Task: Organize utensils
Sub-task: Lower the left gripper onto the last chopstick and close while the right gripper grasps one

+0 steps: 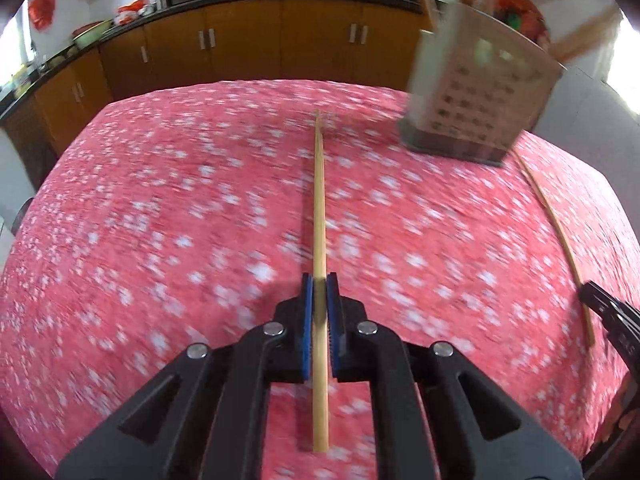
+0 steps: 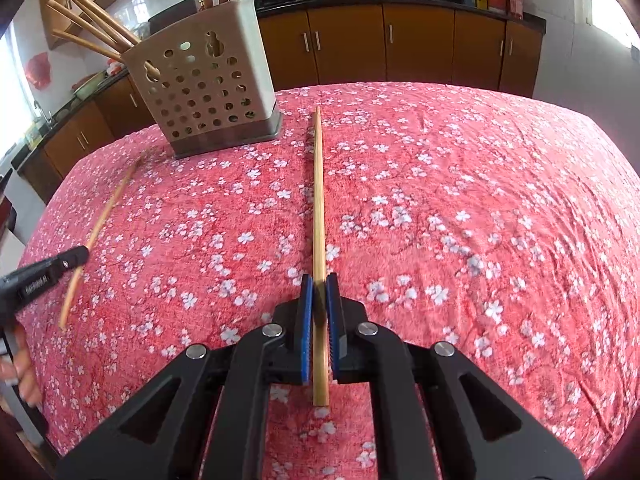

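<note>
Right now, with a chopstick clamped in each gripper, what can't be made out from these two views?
- Left wrist view: the perforated utensil holder and the tablecloth are motion-blurred; the holder's contents run off the top edge.
- Right wrist view: the tops of the upright chopsticks in the holder are cut off by the top edge.
- Both views: the pads hide the clamped stretch of the left chopstick and the right chopstick.

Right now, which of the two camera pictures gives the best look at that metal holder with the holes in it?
The right wrist view: the utensil holder is sharp, whole, with wooden chopsticks sticking out. The left wrist view shows it blurred at the upper right, its top smeared.
</note>
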`<state>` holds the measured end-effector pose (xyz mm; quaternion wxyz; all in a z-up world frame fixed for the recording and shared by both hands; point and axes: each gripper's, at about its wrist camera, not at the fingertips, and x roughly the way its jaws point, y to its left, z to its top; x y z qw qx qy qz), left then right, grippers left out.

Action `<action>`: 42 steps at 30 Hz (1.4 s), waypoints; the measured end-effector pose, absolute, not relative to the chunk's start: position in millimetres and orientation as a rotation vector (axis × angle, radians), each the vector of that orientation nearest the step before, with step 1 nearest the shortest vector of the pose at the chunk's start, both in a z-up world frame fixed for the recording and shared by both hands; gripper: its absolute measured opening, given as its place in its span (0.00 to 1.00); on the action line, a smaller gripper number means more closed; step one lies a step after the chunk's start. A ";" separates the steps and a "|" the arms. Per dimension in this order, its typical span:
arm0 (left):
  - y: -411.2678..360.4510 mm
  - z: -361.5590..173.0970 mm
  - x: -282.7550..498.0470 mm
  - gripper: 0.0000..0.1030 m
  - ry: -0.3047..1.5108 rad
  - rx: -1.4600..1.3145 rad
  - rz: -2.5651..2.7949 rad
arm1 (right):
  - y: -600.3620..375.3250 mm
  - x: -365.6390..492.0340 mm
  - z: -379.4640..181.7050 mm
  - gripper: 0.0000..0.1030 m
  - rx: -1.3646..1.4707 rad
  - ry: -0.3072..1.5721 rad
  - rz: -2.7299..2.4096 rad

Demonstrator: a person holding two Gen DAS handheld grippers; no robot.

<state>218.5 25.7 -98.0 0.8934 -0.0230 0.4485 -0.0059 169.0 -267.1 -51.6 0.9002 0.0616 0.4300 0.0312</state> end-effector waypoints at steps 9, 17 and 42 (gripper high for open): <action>47.5 -99.9 231.6 0.11 0.884 -0.014 -0.002 | -278.0 196.5 -53.1 0.08 0.115 0.891 -0.006; 49.2 -97.9 226.8 0.12 0.880 -0.043 -0.013 | -277.1 198.4 -56.4 0.08 0.120 0.877 0.001; 50.2 -97.4 227.8 0.13 0.883 -0.069 -0.014 | -274.1 197.9 -56.2 0.08 0.099 0.877 -0.006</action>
